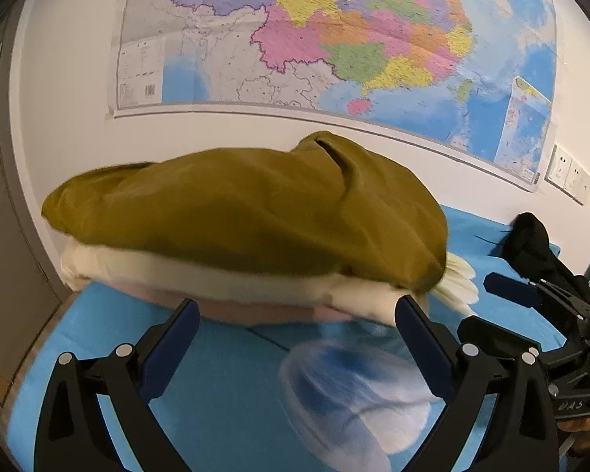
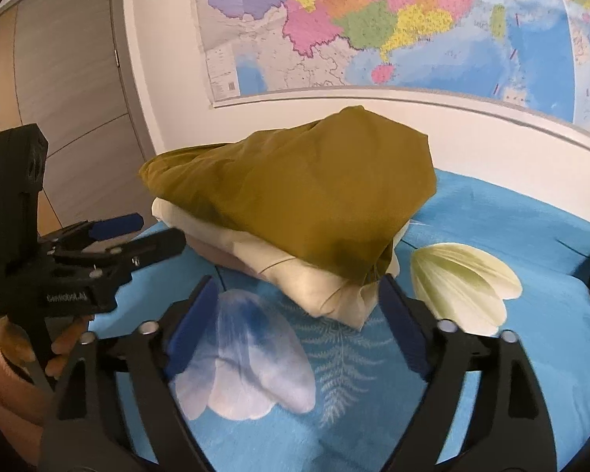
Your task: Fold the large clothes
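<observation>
**Folded clothes stacked on a blue bed, both grippers released in front of them**

A large coloured map (image 2: 373, 19) covers most of the white wall behind the bed. To the left of it stands a grey-brown panelled door (image 2: 70, 90). Below the map, a bed (image 2: 511, 228) spreads out under a bright blue sheet printed with big pale petals and a faint fern leaf.

On the bed, toward its far edge by the wall, sits a stack of folded clothes. The top piece is a bulky olive-mustard garment (image 2: 303, 196), loosely folded and humped in the middle. Under it lies a cream garment (image 2: 314, 287), its folded corner jutting out toward the near edge, and beneath that a thin band of pinkish fabric (image 2: 220, 259) shows at the left side.

A dark piece of clothing (image 1: 531, 236) lies apart from the stack, toward the right edge of the bed.

The left gripper (image 1: 299, 314) is released, its blue-padded fingers spread wide with nothing between them, pointing at the near side of the stack. The right gripper (image 2: 299, 299) is likewise released, its fingers wide apart on either side of the cream corner, not pressing it. A person's hand (image 2: 65, 338) grasps the left gripper's handle.

A white double wall socket (image 1: 568, 177) sits on the wall just right of the map's lower corner.
</observation>
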Action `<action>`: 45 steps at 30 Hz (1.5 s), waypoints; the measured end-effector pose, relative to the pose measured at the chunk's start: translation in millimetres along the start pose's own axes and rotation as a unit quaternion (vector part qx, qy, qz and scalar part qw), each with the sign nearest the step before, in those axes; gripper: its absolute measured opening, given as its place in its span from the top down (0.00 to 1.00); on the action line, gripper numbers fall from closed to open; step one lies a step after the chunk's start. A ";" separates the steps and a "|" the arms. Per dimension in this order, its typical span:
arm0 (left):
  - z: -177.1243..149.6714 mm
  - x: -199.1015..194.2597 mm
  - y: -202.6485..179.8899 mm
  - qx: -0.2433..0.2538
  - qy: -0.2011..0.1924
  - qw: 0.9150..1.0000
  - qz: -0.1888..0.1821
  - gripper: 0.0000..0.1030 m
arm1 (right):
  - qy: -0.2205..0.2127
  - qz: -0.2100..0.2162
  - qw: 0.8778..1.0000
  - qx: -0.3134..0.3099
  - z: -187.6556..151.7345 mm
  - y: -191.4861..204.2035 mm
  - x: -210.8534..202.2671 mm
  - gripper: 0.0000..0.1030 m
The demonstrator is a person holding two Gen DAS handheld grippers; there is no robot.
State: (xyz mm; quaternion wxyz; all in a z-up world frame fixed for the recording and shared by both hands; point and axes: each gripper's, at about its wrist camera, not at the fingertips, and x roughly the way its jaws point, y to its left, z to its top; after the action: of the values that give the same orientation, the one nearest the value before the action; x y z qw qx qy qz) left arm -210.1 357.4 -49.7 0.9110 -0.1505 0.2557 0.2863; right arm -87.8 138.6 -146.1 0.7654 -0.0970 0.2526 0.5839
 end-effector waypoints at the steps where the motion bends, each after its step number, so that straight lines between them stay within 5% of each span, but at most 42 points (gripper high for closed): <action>1: -4.2 -1.8 -0.8 -0.007 0.006 1.000 -0.003 0.07 | -0.001 0.001 1.000 -0.004 -2.0 2.8 -2.7 0.12; 12: -24.0 -26.4 -7.7 -0.011 0.001 0.999 0.041 0.07 | -0.005 -0.005 1.000 0.000 -23.3 12.2 -25.4 0.06; 45: -38.3 -48.6 -19.4 -0.004 -0.002 0.999 0.044 0.07 | -0.005 -0.002 1.000 0.002 -37.5 22.3 -46.6 0.06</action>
State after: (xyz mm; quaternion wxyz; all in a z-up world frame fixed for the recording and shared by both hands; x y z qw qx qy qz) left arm -247.2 304.3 -52.0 0.8972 -0.1426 0.2593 0.3278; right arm -127.9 89.2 -151.6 0.7678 -0.0926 0.2499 0.5826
